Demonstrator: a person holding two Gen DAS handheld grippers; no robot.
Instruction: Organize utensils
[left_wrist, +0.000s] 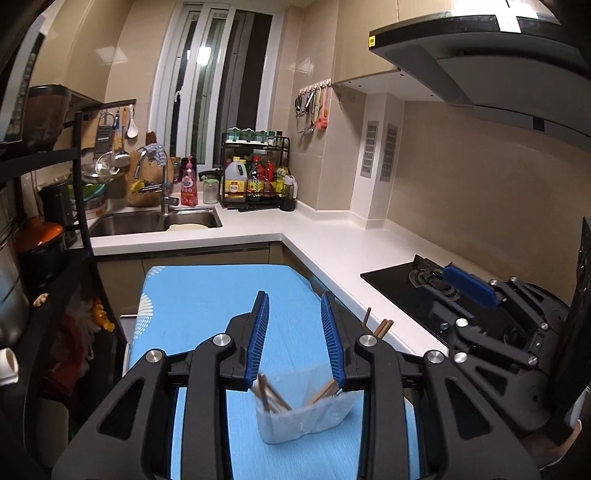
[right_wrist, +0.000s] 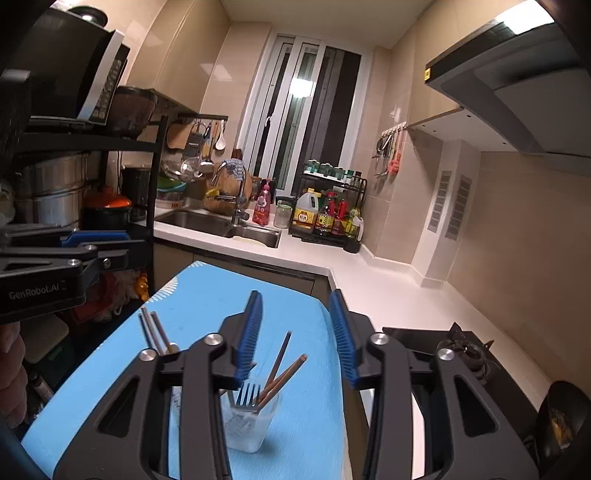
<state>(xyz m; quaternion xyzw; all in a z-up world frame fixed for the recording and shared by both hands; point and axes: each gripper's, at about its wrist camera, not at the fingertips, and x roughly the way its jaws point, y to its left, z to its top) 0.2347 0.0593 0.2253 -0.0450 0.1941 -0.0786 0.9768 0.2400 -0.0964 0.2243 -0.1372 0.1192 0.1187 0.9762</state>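
Both your grippers spread, nothing between the pads.
Your left gripper (left_wrist: 295, 325) hangs over a clear cup (left_wrist: 301, 415) of chopsticks (left_wrist: 271, 395) on the blue mat (left_wrist: 207, 295); your right gripper (right_wrist: 295, 332) sits above a second cup (right_wrist: 249, 424), near centre, holding 1 fork (right_wrist: 246, 398) and chopsticks.

Left gripper (left_wrist: 294, 328) and right gripper (right_wrist: 295, 334): black angular linkage arms, silver round pivot screws, blue ribbed finger pads; white "GenRobot.AI" lettering on one housing.

Dim warm light, fisheye-warped edges
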